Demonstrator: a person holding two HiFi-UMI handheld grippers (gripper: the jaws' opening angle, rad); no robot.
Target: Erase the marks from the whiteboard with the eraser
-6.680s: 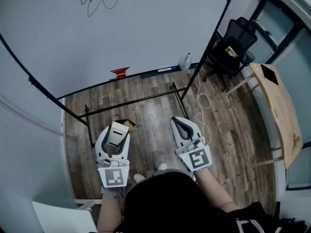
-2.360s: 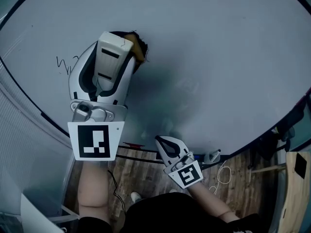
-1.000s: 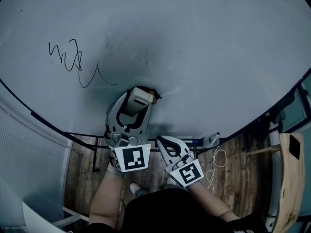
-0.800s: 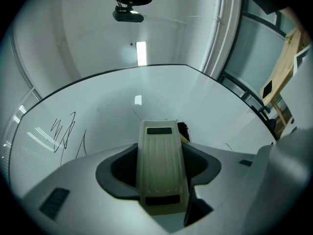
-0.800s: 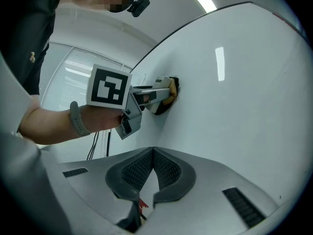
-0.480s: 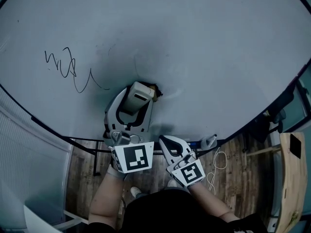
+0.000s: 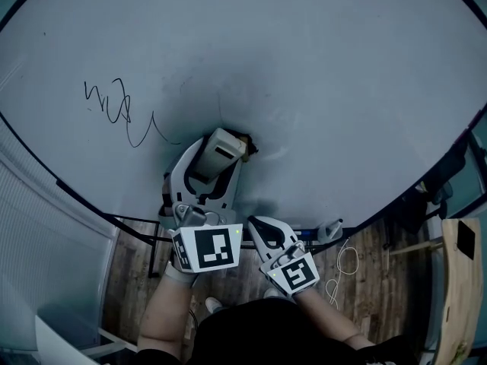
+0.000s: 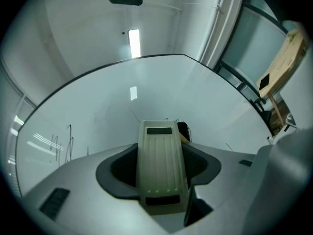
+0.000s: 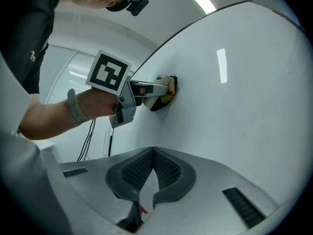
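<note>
The whiteboard (image 7: 319,74) fills the head view; a black scribble (image 7: 122,112) stays at its left. My left gripper (image 7: 242,141) is shut on the eraser (image 7: 246,142), a tan block with a dark felt face pressed flat against the board, right of the scribble. The left gripper view shows the eraser (image 8: 183,131) past the jaw, with thin marks (image 8: 68,141) at the left. My right gripper (image 7: 257,225) hangs low by the board's bottom edge, shut and empty. In the right gripper view its pads (image 9: 166,168) meet, and the left gripper (image 9: 168,89) shows on the whiteboard (image 9: 234,92).
The board's black frame (image 7: 91,207) curves along its lower edge. Below lie wood floor (image 7: 358,280), a white cable (image 7: 346,261), a spray bottle (image 7: 327,229) on the ledge, and a wooden table (image 7: 456,280) at far right.
Over the sequence my left gripper rose with the eraser to the board and swept down right of the scribble. In the last half second it has barely moved; the view shifted slightly.
</note>
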